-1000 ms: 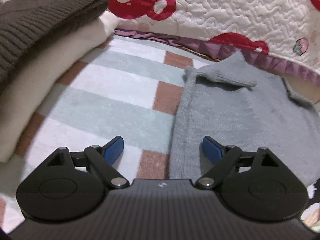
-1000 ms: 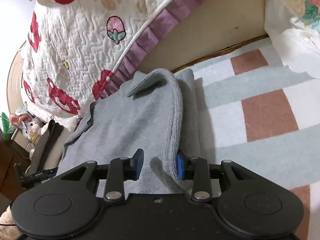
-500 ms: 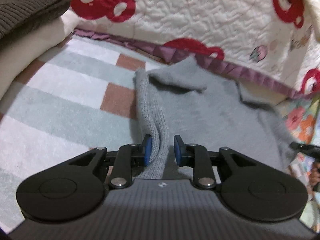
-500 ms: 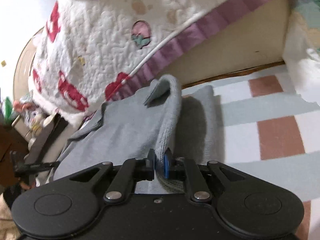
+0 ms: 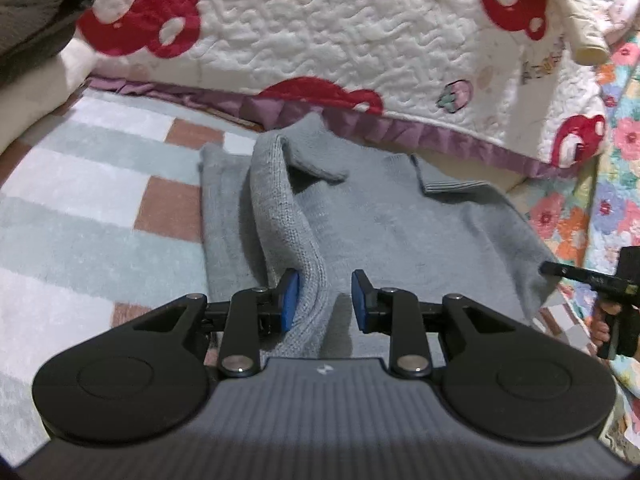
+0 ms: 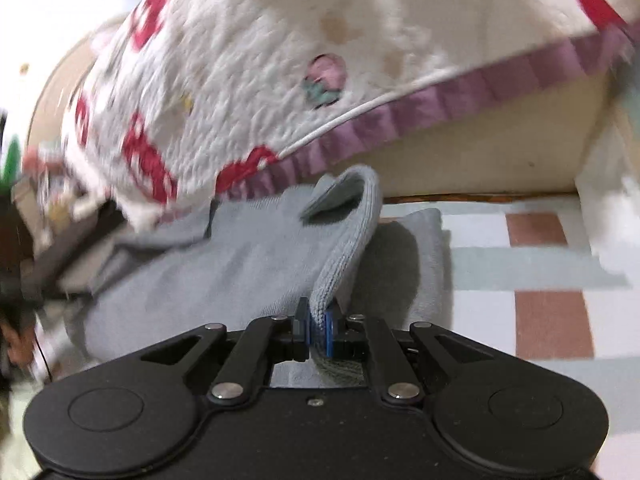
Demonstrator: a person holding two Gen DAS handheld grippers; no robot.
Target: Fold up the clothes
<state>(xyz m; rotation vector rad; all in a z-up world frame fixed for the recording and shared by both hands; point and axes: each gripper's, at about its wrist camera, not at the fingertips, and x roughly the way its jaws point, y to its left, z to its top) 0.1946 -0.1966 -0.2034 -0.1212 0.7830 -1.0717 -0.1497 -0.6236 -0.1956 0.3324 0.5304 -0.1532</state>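
While both tongs work along one lifted edge, the sweater (image 5: 400, 220) lies flat on the rug (image 5: 92, 216), its collar end toward the quilt (image 5: 340, 40) that hangs at the rug's far side. Left tongs (image 5: 325, 300): jaws apart and opening, with the raised knit fold lying against the left pad (image 5: 290, 300) while the right pad stands clear of it, so the cloth is between the jaws but not pinched. Right tongs (image 6: 317, 334): jaws closing tight on the ribbed edge of the sweater (image 6: 224, 264), which rises from the grip as a narrow ridge running away toward the quilt (image 6: 248, 92). Beneath that ridge a second grey layer stays flat on the rug (image 6: 532, 280), just beside the checked squares. Seen from the left wrist, folded garments (image 5: 28, 52), dark over cream, sit at the rug's far left corner, well apart from the sweater. On the sweater's right side, the other tool's black handle (image 5: 616, 300) shows with a few fingertips on it, over a floral cover (image 5: 616, 168). Much of the right wrist view is blurred, especially the clutter at its left edge, which cannot be made out.
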